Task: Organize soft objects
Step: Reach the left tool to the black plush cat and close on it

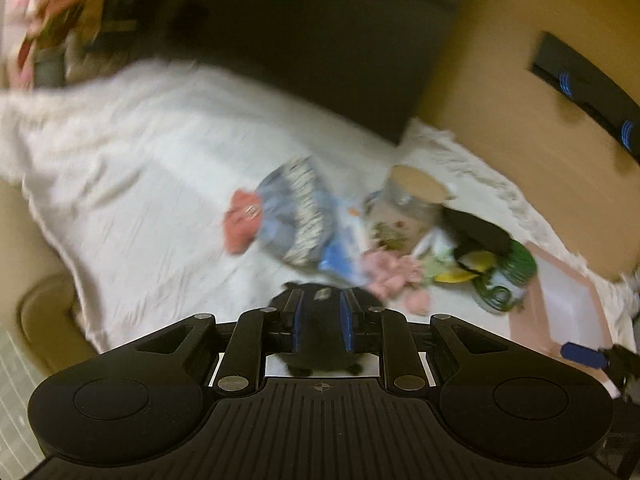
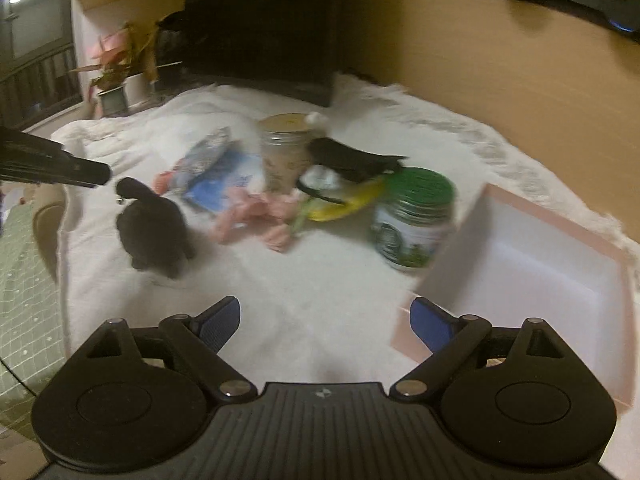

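The left gripper (image 1: 322,312) was clamped on a black plush toy (image 1: 320,334), which in the right wrist view (image 2: 154,226) hung just above the white cloth (image 2: 304,304) near its left edge. The step in hand looked like a carry, and the next move would call for bringing the toy across to the pink-rimmed tray (image 2: 532,264) at the cloth's right edge and letting go over its white floor. The right gripper (image 2: 325,318) stood with jaws spread wide, holding nothing, its right finger just over the tray's near corner. Farther back lay a pink soft piece (image 2: 256,216), a blue packet (image 2: 218,184), a green-lidded jar (image 2: 416,220) and a cork-lidded jar (image 2: 285,148); blur made the black and yellow item between the jars hard to name. Beyond the cloth's far edge stood a dark box (image 2: 264,28), a potted plant (image 2: 116,68) and a tan wall (image 2: 500,52).
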The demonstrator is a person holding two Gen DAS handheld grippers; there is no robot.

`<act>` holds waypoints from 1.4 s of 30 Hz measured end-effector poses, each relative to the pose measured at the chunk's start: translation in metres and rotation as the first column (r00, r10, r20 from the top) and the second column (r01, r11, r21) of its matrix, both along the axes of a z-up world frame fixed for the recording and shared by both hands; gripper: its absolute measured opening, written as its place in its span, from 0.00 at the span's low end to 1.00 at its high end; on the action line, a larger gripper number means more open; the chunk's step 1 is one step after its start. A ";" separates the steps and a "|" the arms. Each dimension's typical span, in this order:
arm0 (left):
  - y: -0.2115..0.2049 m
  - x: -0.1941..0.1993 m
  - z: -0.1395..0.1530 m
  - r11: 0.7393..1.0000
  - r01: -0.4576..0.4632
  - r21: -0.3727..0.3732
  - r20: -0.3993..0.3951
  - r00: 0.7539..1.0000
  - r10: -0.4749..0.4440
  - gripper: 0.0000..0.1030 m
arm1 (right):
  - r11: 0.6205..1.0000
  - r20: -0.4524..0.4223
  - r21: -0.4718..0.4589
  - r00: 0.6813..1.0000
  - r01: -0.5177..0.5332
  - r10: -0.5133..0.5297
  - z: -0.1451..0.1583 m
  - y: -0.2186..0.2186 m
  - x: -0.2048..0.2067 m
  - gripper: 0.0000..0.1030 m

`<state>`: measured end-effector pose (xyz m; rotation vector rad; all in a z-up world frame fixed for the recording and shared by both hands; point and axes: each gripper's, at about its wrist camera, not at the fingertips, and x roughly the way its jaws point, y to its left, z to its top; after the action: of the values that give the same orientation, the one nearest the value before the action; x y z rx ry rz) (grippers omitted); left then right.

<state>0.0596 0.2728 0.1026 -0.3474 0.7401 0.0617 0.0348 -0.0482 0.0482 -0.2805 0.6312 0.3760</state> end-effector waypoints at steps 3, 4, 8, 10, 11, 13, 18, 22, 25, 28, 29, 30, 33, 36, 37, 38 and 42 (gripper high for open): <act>0.011 0.008 -0.018 0.999 -0.008 -0.052 -0.041 0.999 0.006 0.21 | 1.000 0.000 -0.024 1.000 -0.016 0.016 -0.003 0.012 0.002 0.90; 0.012 0.009 -0.027 0.997 0.008 -0.074 -0.061 0.998 -0.013 0.21 | 0.999 -0.004 -0.030 1.000 -0.017 0.016 -0.005 0.013 0.002 0.90; 0.001 0.013 -0.050 0.992 0.082 -0.092 -0.133 0.987 -0.094 0.22 | 0.998 -0.032 -0.064 0.999 -0.008 0.006 -0.016 0.020 0.008 0.90; -0.001 0.013 -0.058 0.995 0.079 -0.066 -0.154 0.984 -0.088 0.24 | 0.998 -0.043 -0.070 0.999 -0.004 0.001 -0.020 0.022 0.009 0.90; -0.002 0.012 -0.061 0.995 0.073 -0.063 -0.153 0.985 -0.082 0.25 | 0.997 -0.047 -0.073 0.999 -0.003 0.000 -0.021 0.022 0.008 0.90; -0.002 0.011 -0.062 0.995 0.072 -0.070 -0.136 0.987 -0.081 0.25 | 0.997 -0.043 -0.081 0.999 -0.003 0.000 -0.022 0.022 0.007 0.90; -0.005 -0.007 -0.041 0.978 0.176 -0.110 -0.056 0.982 -0.183 0.25 | 0.997 -0.037 -0.078 0.999 0.005 -0.008 -0.023 0.016 0.000 0.90; 0.003 -0.017 -0.014 0.983 0.139 -0.123 0.090 0.988 -0.128 0.25 | 0.997 -0.052 -0.076 0.999 0.009 -0.012 -0.028 0.014 0.001 0.90; 0.013 -0.007 -0.007 0.992 0.063 -0.112 0.121 0.991 -0.049 0.25 | 0.997 -0.047 -0.072 0.999 0.000 -0.003 -0.028 0.017 -0.001 0.90; 0.013 0.018 -0.023 0.996 0.062 -0.063 0.009 0.998 -0.062 0.25 | 0.997 -0.025 -0.079 0.999 -0.022 0.020 -0.025 0.020 -0.006 0.90; 0.011 0.026 -0.031 0.996 0.071 -0.048 -0.061 0.995 -0.074 0.27 | 0.996 -0.018 -0.088 0.999 -0.029 0.027 -0.025 0.021 -0.008 0.90; 0.009 0.030 -0.038 0.996 0.080 -0.045 -0.097 0.992 -0.084 0.29 | 0.995 -0.012 -0.098 0.999 -0.032 0.031 -0.025 0.021 -0.009 0.90; 0.014 0.027 -0.042 0.991 0.081 -0.105 -0.075 0.993 -0.089 0.29 | 0.993 0.013 -0.119 1.000 -0.019 0.020 -0.025 0.019 -0.015 0.90; 0.022 0.031 -0.046 0.985 0.055 -0.162 -0.080 0.994 -0.069 0.29 | 0.995 0.001 -0.103 1.000 -0.006 0.007 -0.025 0.012 -0.016 0.90; 0.024 0.031 -0.047 0.983 0.044 -0.178 -0.081 0.995 -0.059 0.29 | 0.995 -0.005 -0.100 1.000 -0.005 0.004 -0.026 0.010 -0.016 0.90; 0.027 0.031 -0.047 0.980 0.033 -0.196 -0.084 0.995 -0.050 0.29 | 0.995 -0.007 -0.099 1.000 -0.001 0.001 -0.027 0.009 -0.016 0.90; 0.031 0.030 -0.044 0.970 0.035 -0.242 -0.105 0.993 -0.062 0.31 | 0.997 0.001 -0.084 1.000 0.002 -0.001 -0.025 0.008 -0.018 0.90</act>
<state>0.0899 0.3039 0.0590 -0.5594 0.8690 -0.0559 0.0166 -0.0403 0.0230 -0.3601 0.6469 0.3485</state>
